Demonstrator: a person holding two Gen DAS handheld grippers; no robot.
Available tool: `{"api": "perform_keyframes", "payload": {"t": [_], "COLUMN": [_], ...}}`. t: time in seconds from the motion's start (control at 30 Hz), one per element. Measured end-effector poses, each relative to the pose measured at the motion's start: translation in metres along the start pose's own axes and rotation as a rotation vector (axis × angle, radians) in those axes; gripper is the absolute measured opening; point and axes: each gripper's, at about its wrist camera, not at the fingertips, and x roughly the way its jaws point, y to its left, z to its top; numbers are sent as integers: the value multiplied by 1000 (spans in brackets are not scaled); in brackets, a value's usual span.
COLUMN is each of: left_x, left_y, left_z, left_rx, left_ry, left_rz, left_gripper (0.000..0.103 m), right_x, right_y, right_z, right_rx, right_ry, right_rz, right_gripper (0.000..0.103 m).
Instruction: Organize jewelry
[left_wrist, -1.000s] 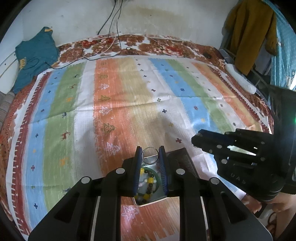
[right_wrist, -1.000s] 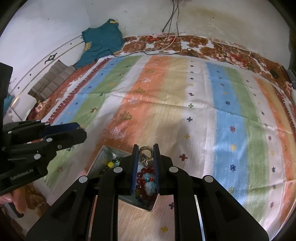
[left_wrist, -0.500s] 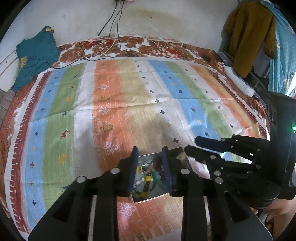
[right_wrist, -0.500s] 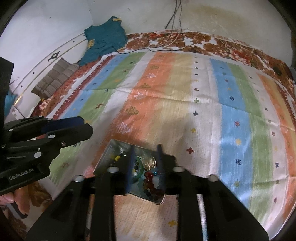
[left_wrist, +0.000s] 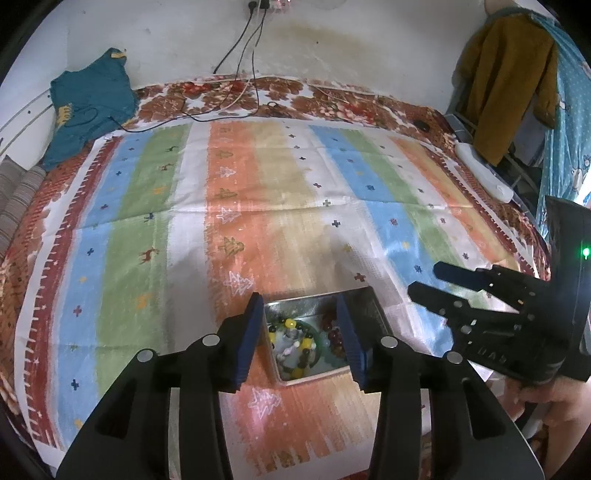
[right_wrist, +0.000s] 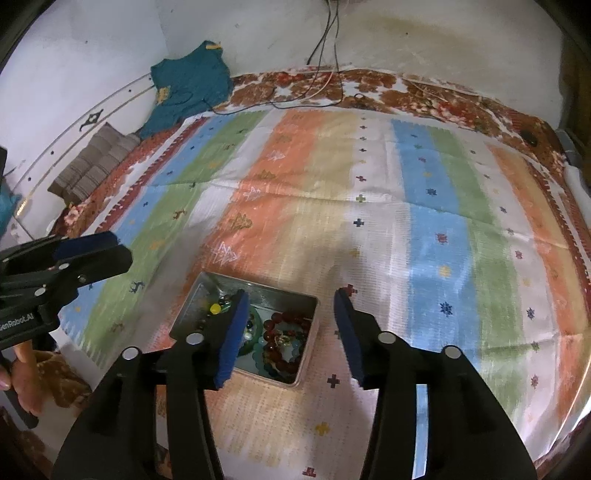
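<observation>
Bed (left_wrist: 110, 258) fills both views, covered by a striped mat (left_wrist: 280, 206) in orange, green, blue and white bands. Flat, uncluttered surface, so small pieces would be easy to spot on it. Teal garment (left_wrist: 88, 107) lies at the far left corner against the wall, cables (left_wrist: 240, 62) hang down to the head end, a mustard garment (left_wrist: 509, 85) hangs far right. None of it is in the work area.

Metal tin (right_wrist: 295, 295) sits on the mat at the near edge, right in front of both tools. Rectangular, open top, shallow walls: a catch-all for the jewelry, kept close so both hands reach it.

Left tool (left_wrist: 301, 332) hovers over the tin, pointing steeply down. Its jaws are opening, nothing between the pads, only the tin contents showing through the gap. Right tool (right_wrist: 290, 328) is over the tin's right end, likewise opening and empty. A hand (right_wrist: 22, 369) grips the left tool's handle at the edge of the right view.

Jewelry is all inside the tin: a beaded bracelet (left_wrist: 291, 343) with yellow and dark beads on the left side, a dark red bead bracelet (right_wrist: 284, 343) on the right, a green bangle (right_wrist: 255, 332) between them. Pieces overlap in a loose heap; can't tell whether any are tangled.

My read: both tools have just let go over the tin, nothing left on the mat that I can see.
</observation>
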Motion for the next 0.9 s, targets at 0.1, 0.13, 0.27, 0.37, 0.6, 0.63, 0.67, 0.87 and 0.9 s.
{"api": "perform_keyframes", "payload": {"t": [0.1, 0.13, 0.27, 0.37, 0.6, 0.63, 0.67, 0.87, 0.9], "left_x": [-5, -7, -14, -19, -24, -26, -29, -38, -40], "left_y": [-2, -4, -6, -7, -2, -2, -1, -2, -4], "left_z": [-4, -6, -13, -18, -32, -34, -35, -47, -49], "left_rx": [22, 32, 50, 61, 20, 21, 23, 32, 42], "left_ry": [-9, -10, -15, -24, 2, -5, -15, -43, -50], "left_rz": [20, 25, 30, 34, 0, 5, 8, 20, 27], "left_gripper": [62, 63, 69, 76, 85, 87, 90, 97, 97], "right_x": [-4, -6, -11, -14, -26, -28, -31, -47, -49], "right_y": [-2, -2, -3, -3, -2, -2, -1, 1, 1], "right_z": [-2, -3, -8, -12, -24, -26, -28, -40, -42], "right_rx": [8, 11, 12, 11, -5, -6, -10, -6, -5], "right_ry": [-3, -4, -13, -20, -43, -49, -58, -96, -103], "right_rz": [-3, -4, -15, -24, -57, -54, -53, -42, -45], "right_gripper": [52, 53, 59, 68, 76, 77, 80, 86, 87]}}
